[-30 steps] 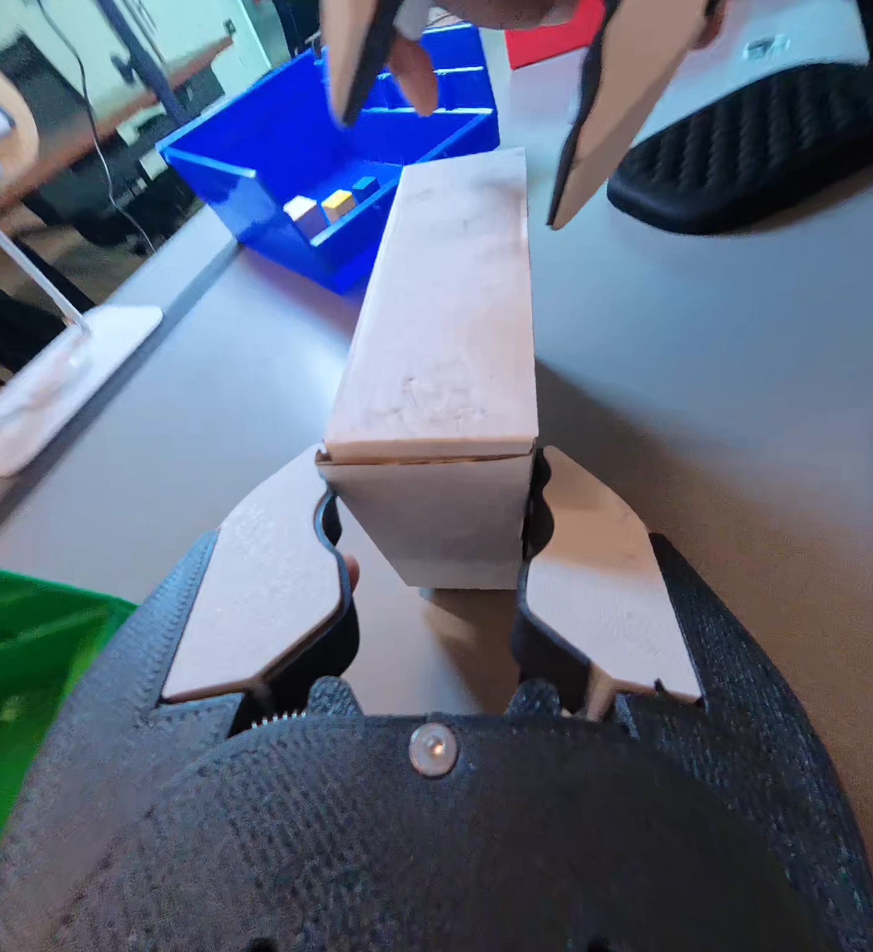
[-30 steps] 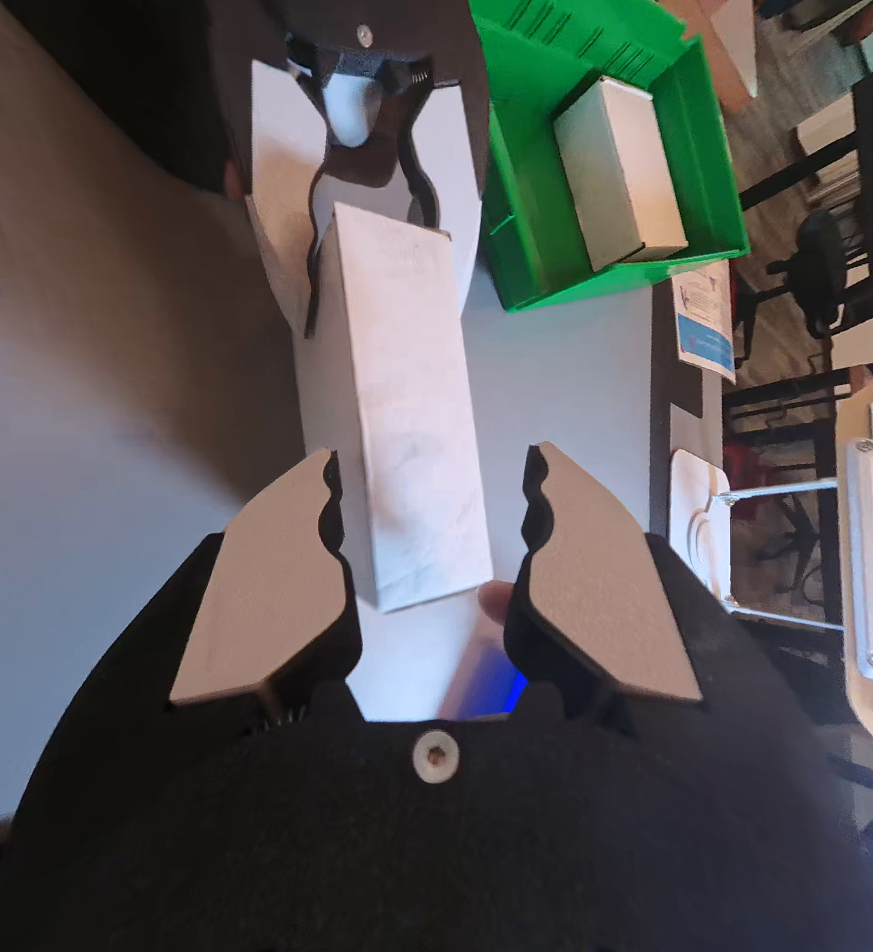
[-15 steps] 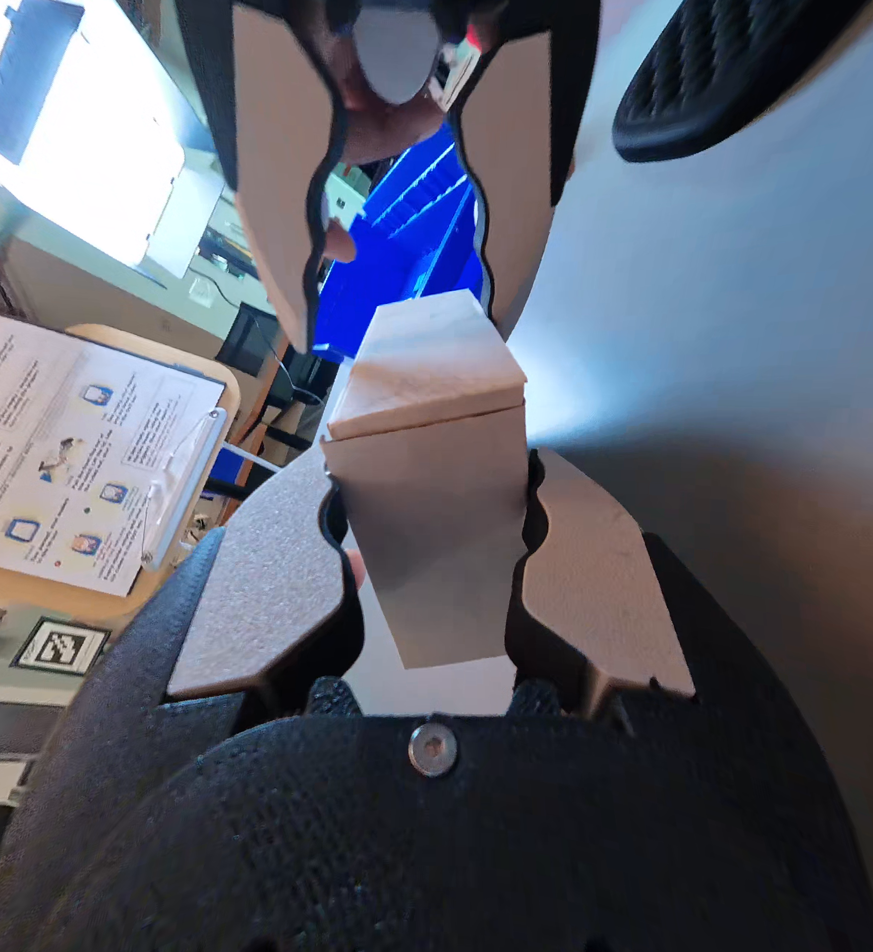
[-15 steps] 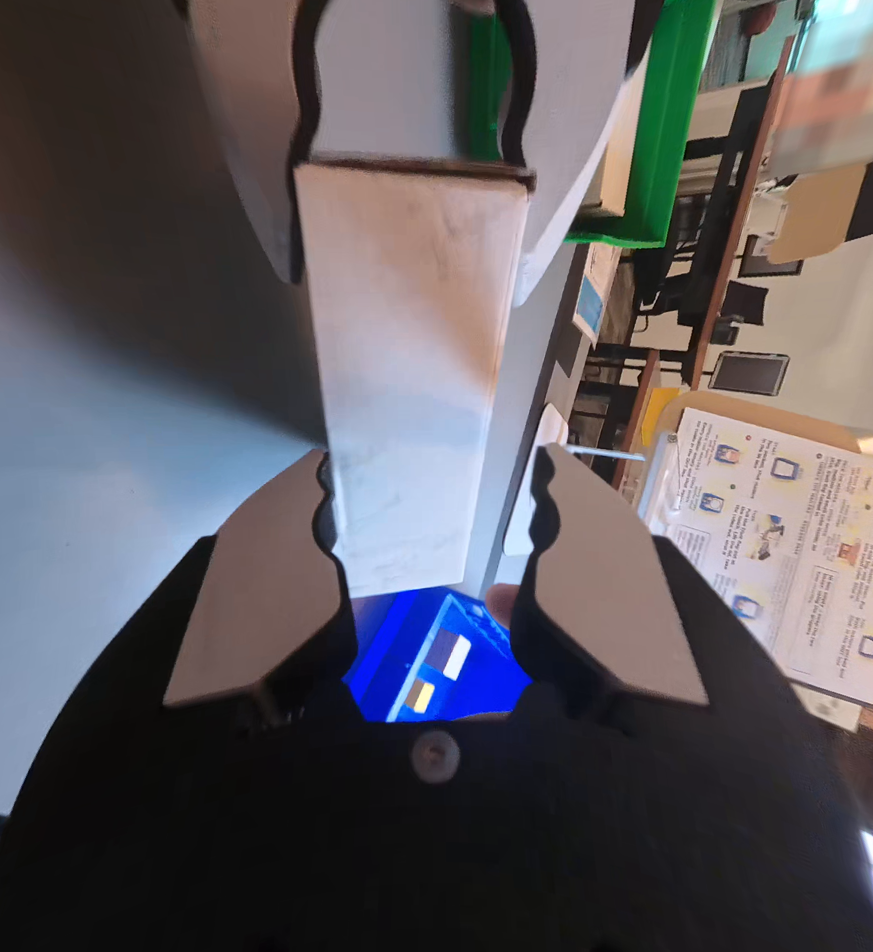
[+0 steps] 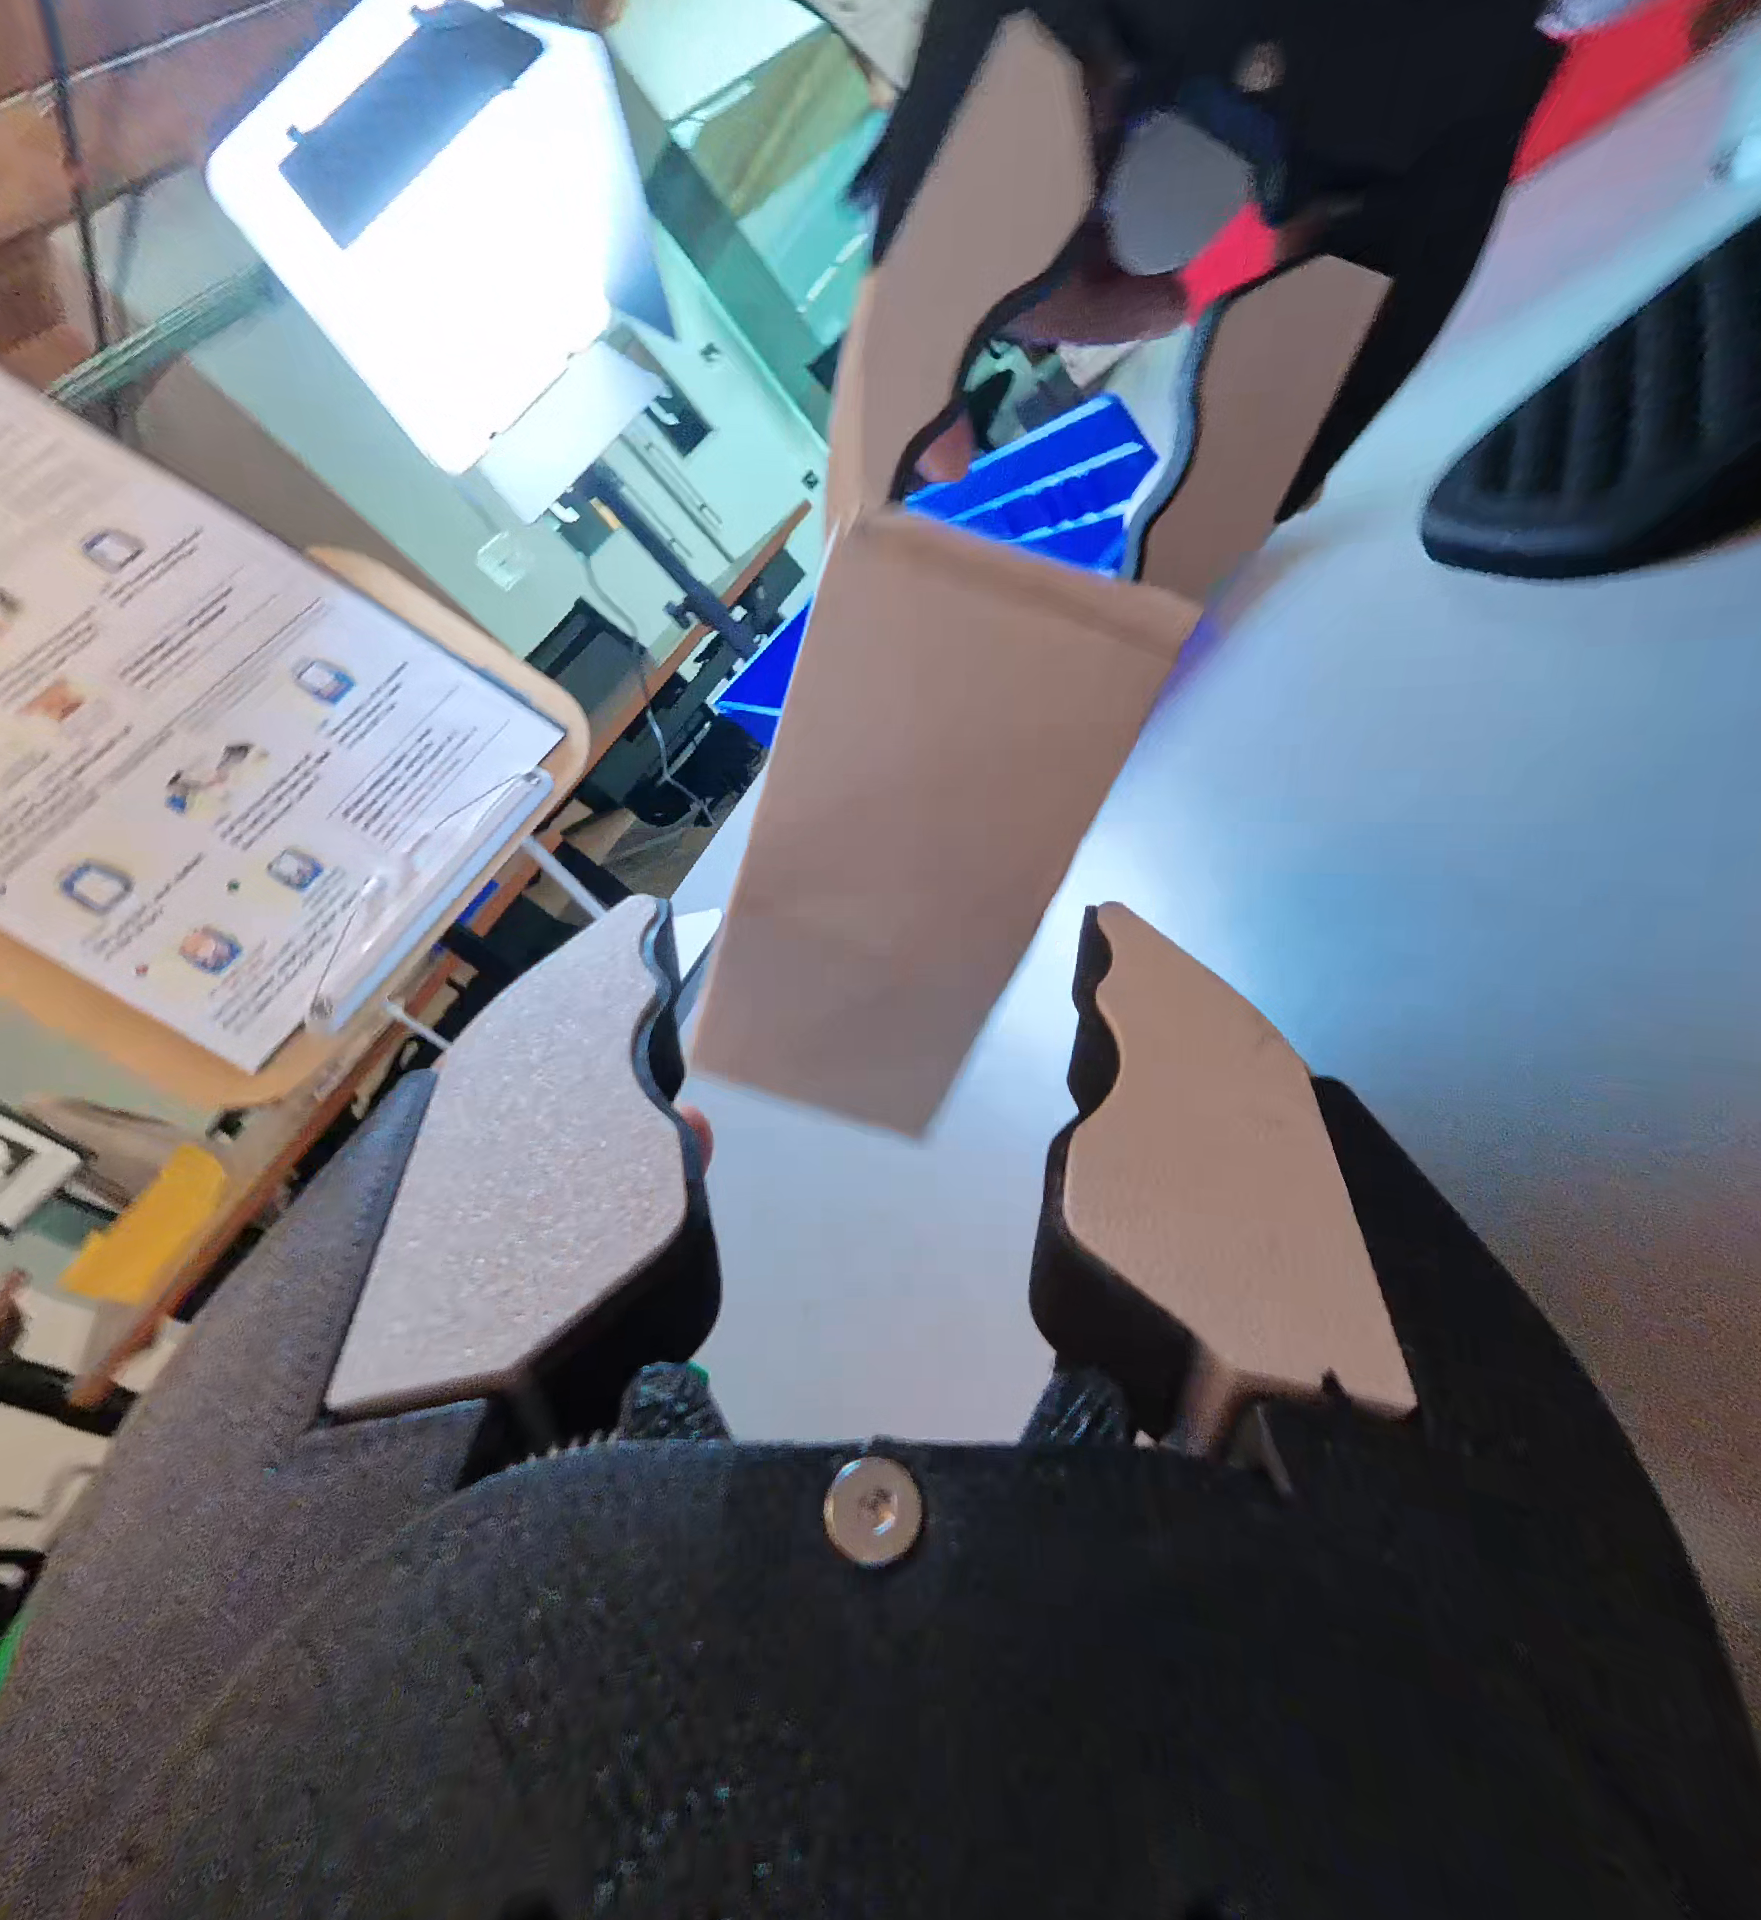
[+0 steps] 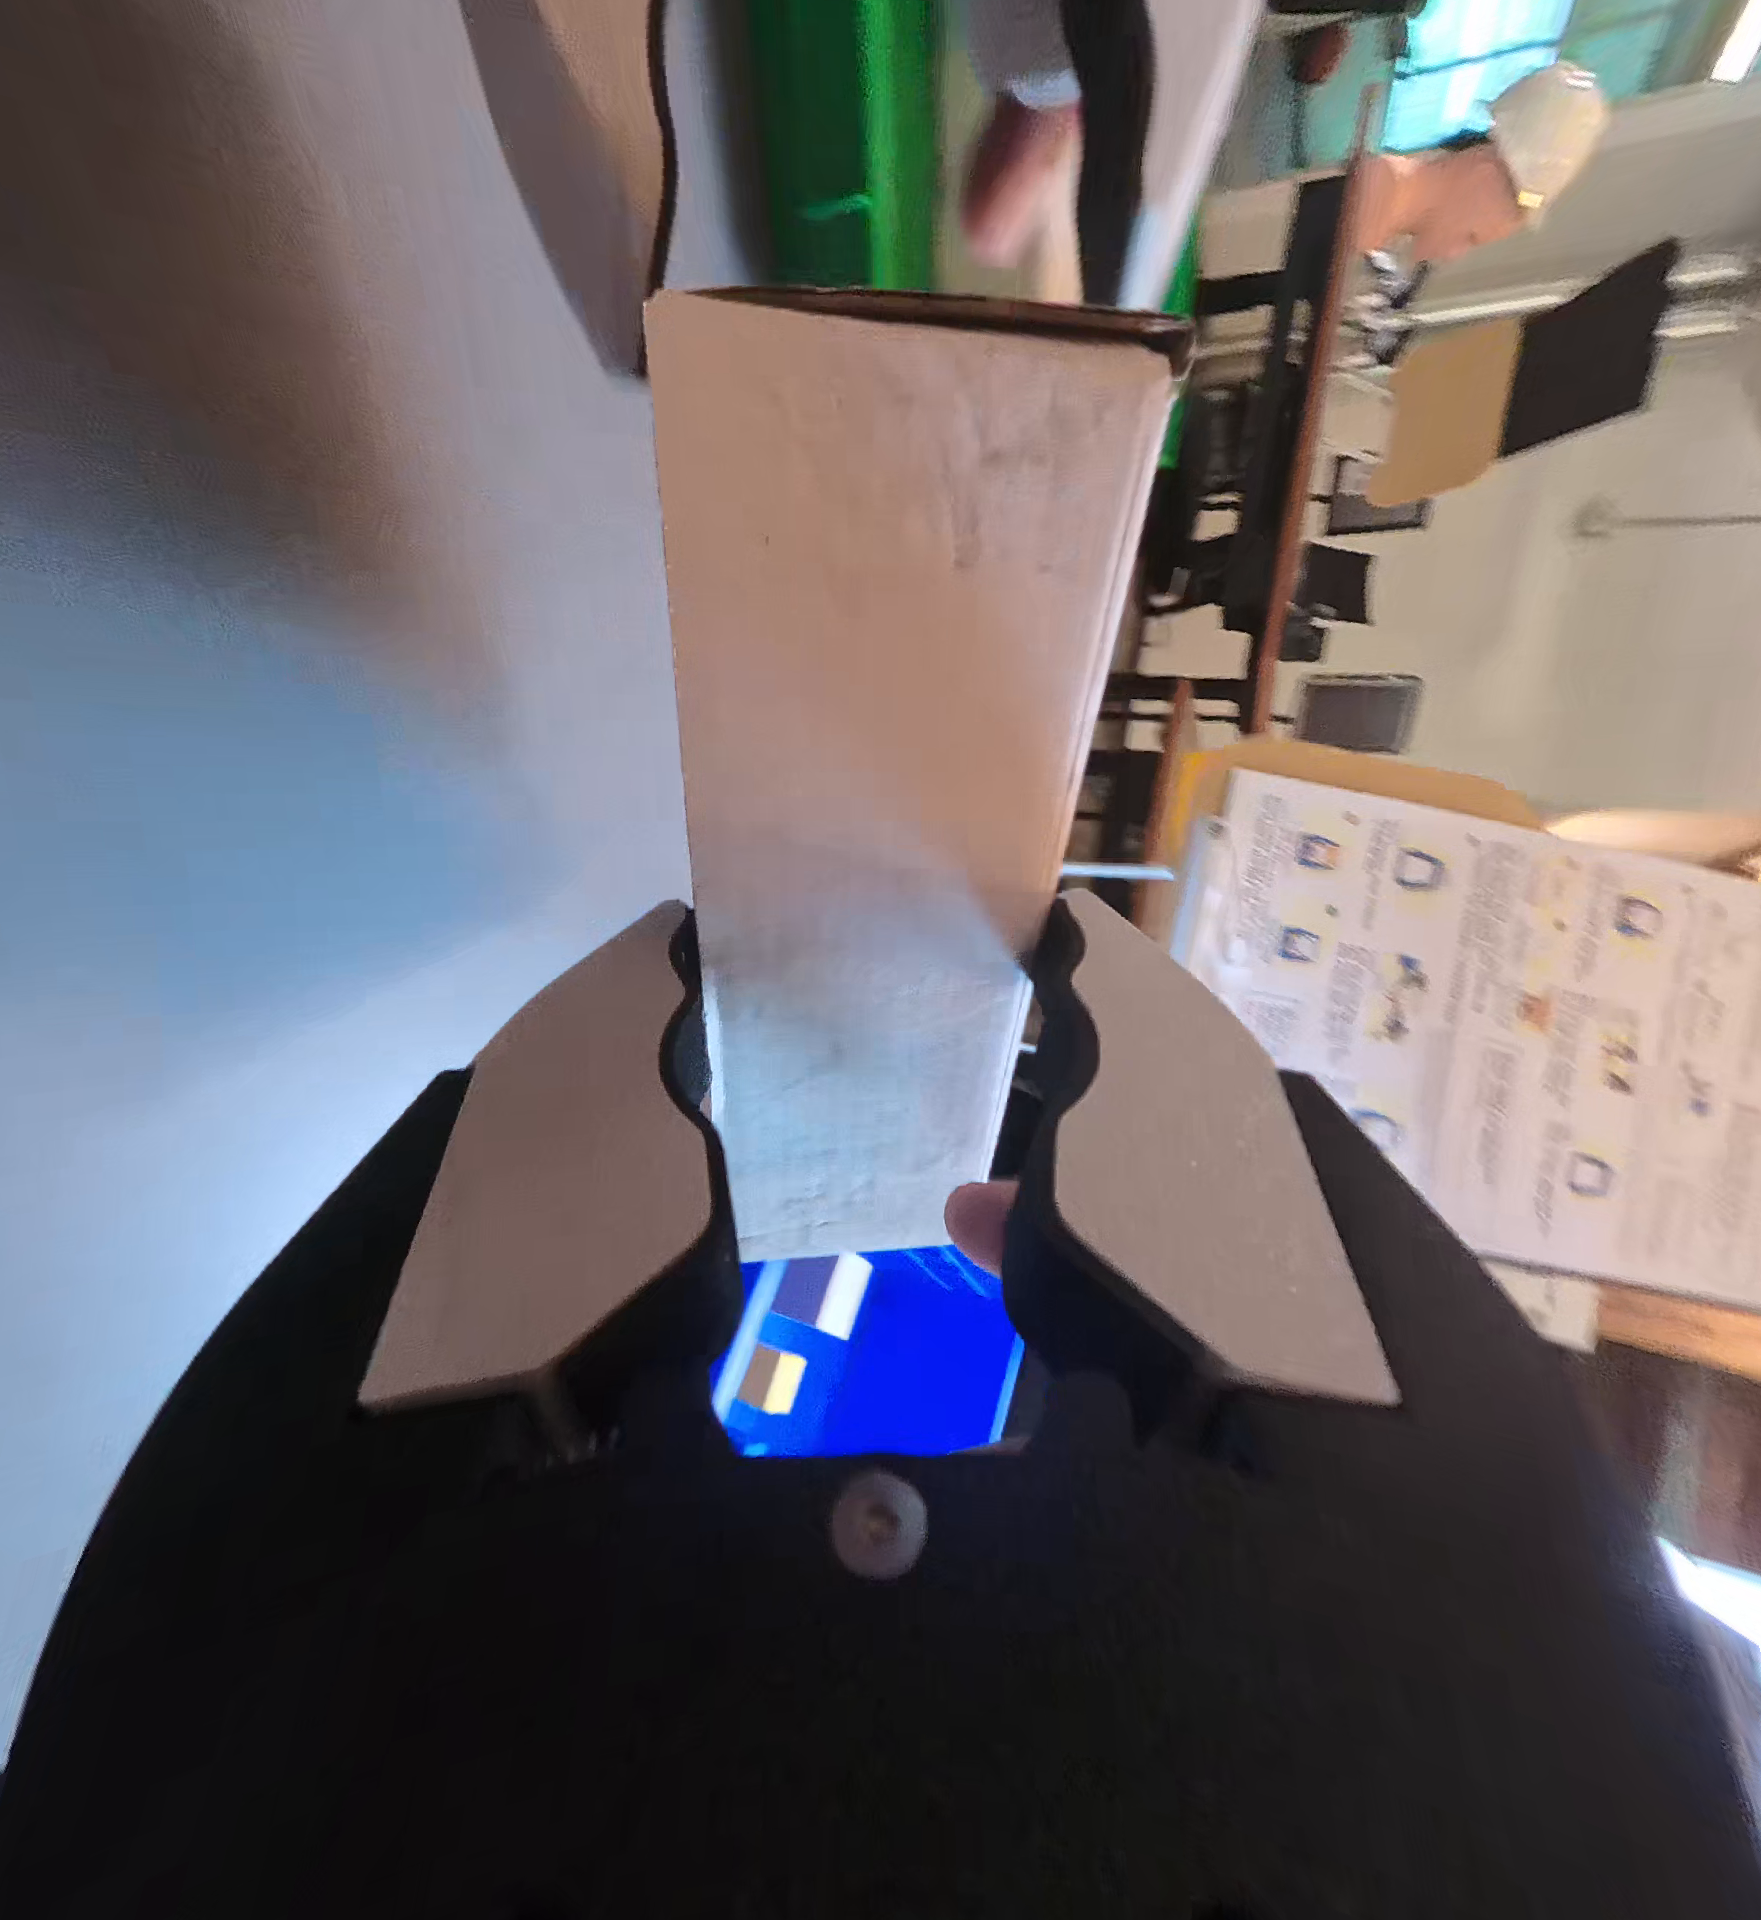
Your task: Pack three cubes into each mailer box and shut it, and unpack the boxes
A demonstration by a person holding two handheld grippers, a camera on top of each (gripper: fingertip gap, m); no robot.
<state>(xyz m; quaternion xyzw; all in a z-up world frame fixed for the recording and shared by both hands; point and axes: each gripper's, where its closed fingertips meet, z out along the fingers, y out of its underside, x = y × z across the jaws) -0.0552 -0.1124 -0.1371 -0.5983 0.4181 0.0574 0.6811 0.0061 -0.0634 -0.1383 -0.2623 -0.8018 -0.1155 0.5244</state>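
Observation:
A closed white mailer box [image 5: 938, 810] hangs tilted in the air above the grey table [image 5: 1478, 935]. My right gripper [image 6: 871, 914] is shut on one end of the box [image 6: 897, 623]. It also shows in the left wrist view [image 5: 1052, 468], at the box's far end. My left gripper [image 5: 876, 935] is open, and the box's near end lies between its fingers without touching them. Its spread fingers [image 6: 564, 156] show beyond the box in the right wrist view. Under the right gripper lies a blue bin [image 6: 907, 1392] with a white cube [image 6: 845, 1294] and a yellow cube [image 6: 782, 1382].
A green bin [image 6: 824, 135] stands on the table behind the left gripper. A stand with an instruction sheet [image 5: 180, 727] is off the table's side. A black ribbed object [image 5: 1634, 416] lies on the table. The blue bin [image 5: 1042, 488] shows behind the box. One gripper's finger ends stand about 9 cm off the other's.
My left gripper has let go of the box and opened. My right gripper has shut on the box's other end. The box has risen off the table and tilted.

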